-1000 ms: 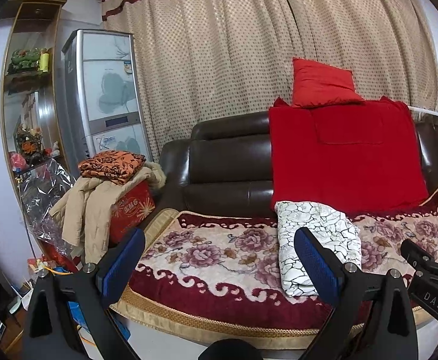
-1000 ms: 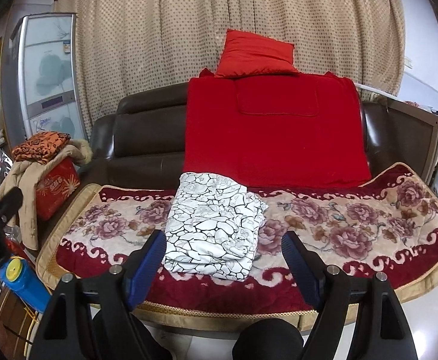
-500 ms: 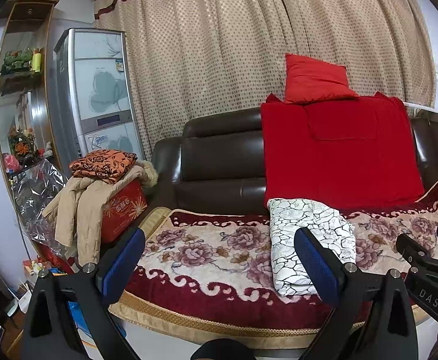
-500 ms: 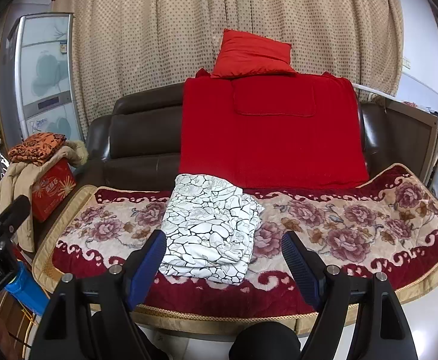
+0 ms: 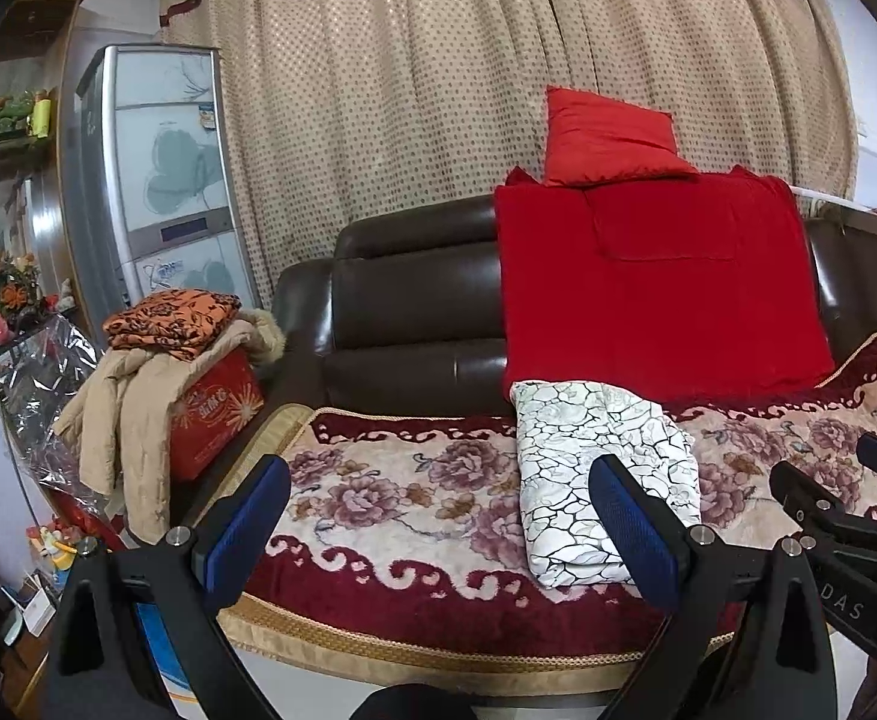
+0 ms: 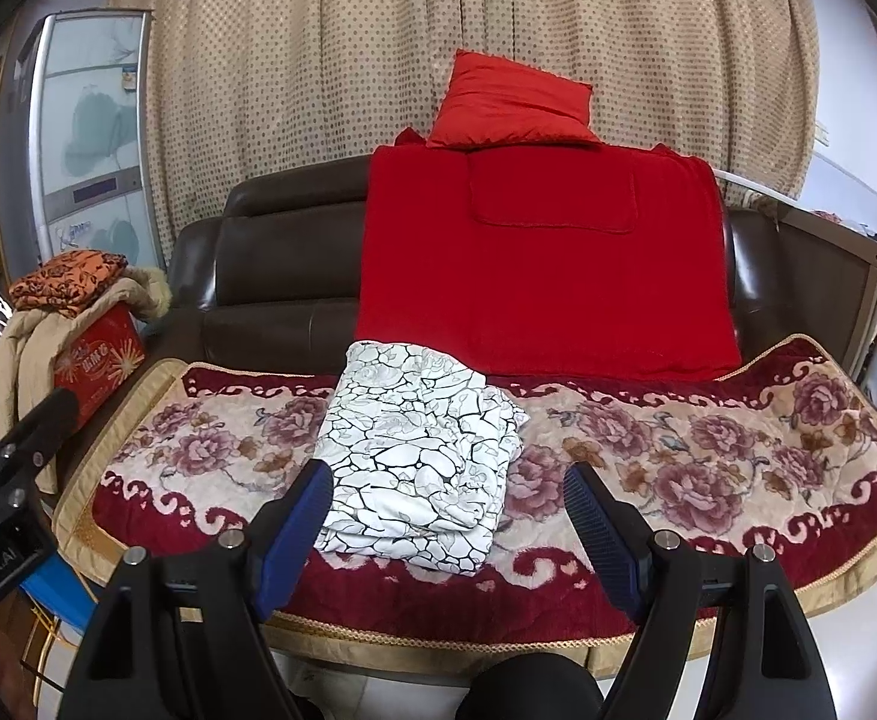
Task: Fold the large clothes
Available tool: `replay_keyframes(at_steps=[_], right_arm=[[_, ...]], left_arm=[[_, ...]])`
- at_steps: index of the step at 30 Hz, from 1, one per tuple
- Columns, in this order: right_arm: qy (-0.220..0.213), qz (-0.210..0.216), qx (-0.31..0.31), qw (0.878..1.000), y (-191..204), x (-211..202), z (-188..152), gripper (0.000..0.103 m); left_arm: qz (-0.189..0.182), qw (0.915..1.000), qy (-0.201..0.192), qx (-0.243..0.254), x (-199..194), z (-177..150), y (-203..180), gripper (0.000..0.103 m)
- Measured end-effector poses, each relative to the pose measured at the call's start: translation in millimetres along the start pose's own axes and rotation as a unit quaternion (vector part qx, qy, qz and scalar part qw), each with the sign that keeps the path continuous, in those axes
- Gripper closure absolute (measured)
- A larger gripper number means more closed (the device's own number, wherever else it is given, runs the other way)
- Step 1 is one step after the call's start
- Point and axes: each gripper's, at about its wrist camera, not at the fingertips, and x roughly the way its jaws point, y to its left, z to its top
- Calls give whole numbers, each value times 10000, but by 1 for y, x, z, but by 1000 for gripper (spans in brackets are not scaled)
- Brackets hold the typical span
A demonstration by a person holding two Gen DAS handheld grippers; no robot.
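A white garment with a black crackle pattern (image 6: 420, 456) lies folded in a rectangular stack on the floral sofa cover (image 6: 708, 456). It also shows in the left wrist view (image 5: 594, 474). My right gripper (image 6: 447, 516) is open and empty, held in front of the sofa's front edge, just short of the garment. My left gripper (image 5: 438, 510) is open and empty, to the left of the garment and back from the seat. The right gripper's body shows at the right edge of the left wrist view (image 5: 846, 528).
A red blanket (image 6: 546, 264) hangs over the brown leather sofa back (image 6: 282, 252) with a red cushion (image 6: 510, 102) on top. A red box with a beige coat and an orange cloth (image 5: 174, 324) stands left of the sofa. A fridge (image 5: 156, 180) stands behind it.
Both grippers have drawn back slightly from the sofa and the left view has swung a little right. The garment has not moved. Both stay open.
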Motion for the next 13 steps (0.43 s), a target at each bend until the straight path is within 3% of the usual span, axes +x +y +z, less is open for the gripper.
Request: replay_keyframes(at_steps=[13], right_arm=[[172, -4, -302, 9994, 16, 50, 12, 21]], left_arm=[[-382, 9988, 5, -312, 55, 10, 12, 3]])
